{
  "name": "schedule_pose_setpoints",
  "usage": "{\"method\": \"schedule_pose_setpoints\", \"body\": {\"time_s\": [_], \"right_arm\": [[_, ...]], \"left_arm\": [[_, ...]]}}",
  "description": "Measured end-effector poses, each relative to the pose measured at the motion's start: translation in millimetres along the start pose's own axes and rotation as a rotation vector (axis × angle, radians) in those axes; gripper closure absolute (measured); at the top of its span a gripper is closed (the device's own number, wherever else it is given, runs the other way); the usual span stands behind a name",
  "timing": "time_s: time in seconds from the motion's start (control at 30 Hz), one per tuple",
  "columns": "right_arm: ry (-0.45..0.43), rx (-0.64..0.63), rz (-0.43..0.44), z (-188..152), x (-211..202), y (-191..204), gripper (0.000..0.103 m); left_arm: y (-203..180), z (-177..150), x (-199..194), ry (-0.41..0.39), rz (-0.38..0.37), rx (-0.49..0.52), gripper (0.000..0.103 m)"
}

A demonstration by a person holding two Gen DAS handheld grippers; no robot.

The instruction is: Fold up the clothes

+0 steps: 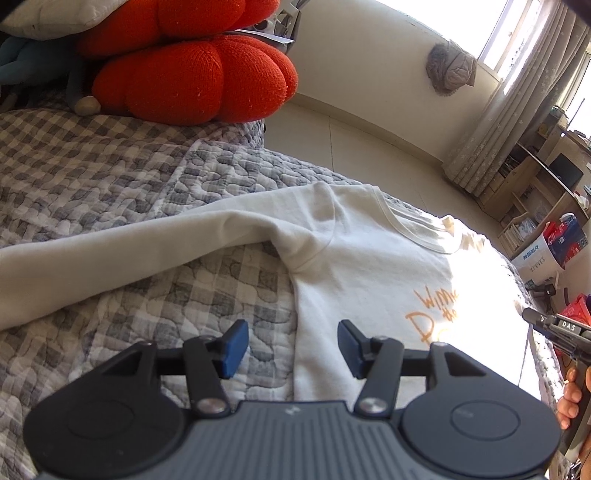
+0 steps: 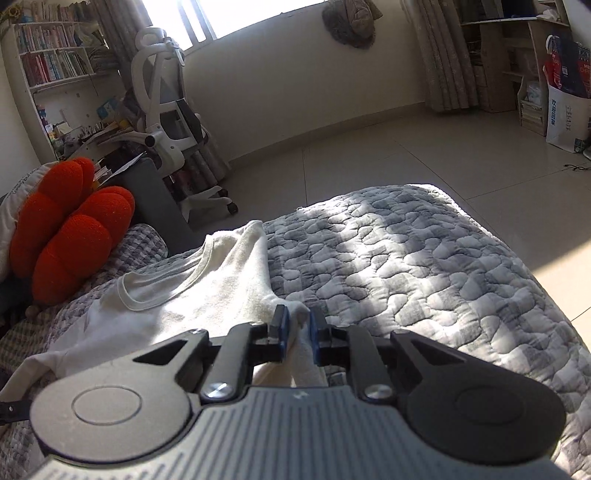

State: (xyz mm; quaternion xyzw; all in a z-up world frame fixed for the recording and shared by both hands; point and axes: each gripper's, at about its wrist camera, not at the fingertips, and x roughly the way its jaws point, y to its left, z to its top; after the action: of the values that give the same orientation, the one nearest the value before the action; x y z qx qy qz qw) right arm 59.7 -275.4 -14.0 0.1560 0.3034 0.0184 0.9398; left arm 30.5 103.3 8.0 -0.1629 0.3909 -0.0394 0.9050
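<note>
Ribbed grey housing, black linkage, blue pads: right gripper [image 2: 295, 325] clamped on a bunched fold of the cream knit long-sleeved shirt [image 2: 192, 295]. Left gripper [image 1: 291, 347], jaws apart, empty, hovers over the shirt's side edge. Shirt lies flat on a puckered grey-checked quilt [image 2: 424, 266]; ribbed collar, orange lettering [image 1: 432, 314]. Lobed red knit cushions [image 1: 192, 77] behind.

Bed [image 1: 129, 177] covered with grey-and-white checked quilted spread [image 2: 424, 266]; it reaches the far edge and drapes over the far right corner. White long-sleeved shirt [image 1: 369, 266] lies flat on the spread, collar toward the far edge, one sleeve stretched toward the left edge. Two red knitted cushions [image 1: 192, 77] stacked at the far left corner, a white pillow [image 1: 55, 16] above them.
</note>
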Motion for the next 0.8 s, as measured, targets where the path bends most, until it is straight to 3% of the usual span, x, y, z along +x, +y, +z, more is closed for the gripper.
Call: {"method": "schedule_pose_setpoints", "body": {"time_s": [0.17,0.27,0.3,0.4,0.7,0.77,0.8], "right_arm": [[-0.004,-0.128,-0.089,-7.7,7.6,17.4,0.087],[-0.019,-0.157,-0.137,-12.2,5.3,21.4,0.061],[-0.024,-0.164,-0.15,-13.2,4.6,21.7,0.059],[-0.033,-0.127,-0.15,-12.0,-0.3,19.3,0.059],[-0.115,-0.21,-0.159,-15.2,-24.0,55.7,0.057],[-0.136,-0.248,-0.145,-17.2,-27.9,66.4,0.053],[-0.143,-0.263,-0.137,-18.2,-28.7,71.5,0.045]], "left_arm": [[13.7,5.2,-5.9,-0.002,0.007,-0.05,0.047],[26.6,10.0,-11.4,-0.005,0.017,-0.096,0.047],[34.2,11.8,-13.9,-0.007,0.029,-0.12,0.047],[61.0,18.1,-21.1,-0.019,0.061,-0.21,0.047],[127.4,18.1,-38.5,-0.027,0.097,-0.531,0.047],[133.7,13.1,-47.2,-0.049,0.119,-0.56,0.047],[136.3,9.6,-52.1,-0.061,0.131,-0.572,0.047]]}}
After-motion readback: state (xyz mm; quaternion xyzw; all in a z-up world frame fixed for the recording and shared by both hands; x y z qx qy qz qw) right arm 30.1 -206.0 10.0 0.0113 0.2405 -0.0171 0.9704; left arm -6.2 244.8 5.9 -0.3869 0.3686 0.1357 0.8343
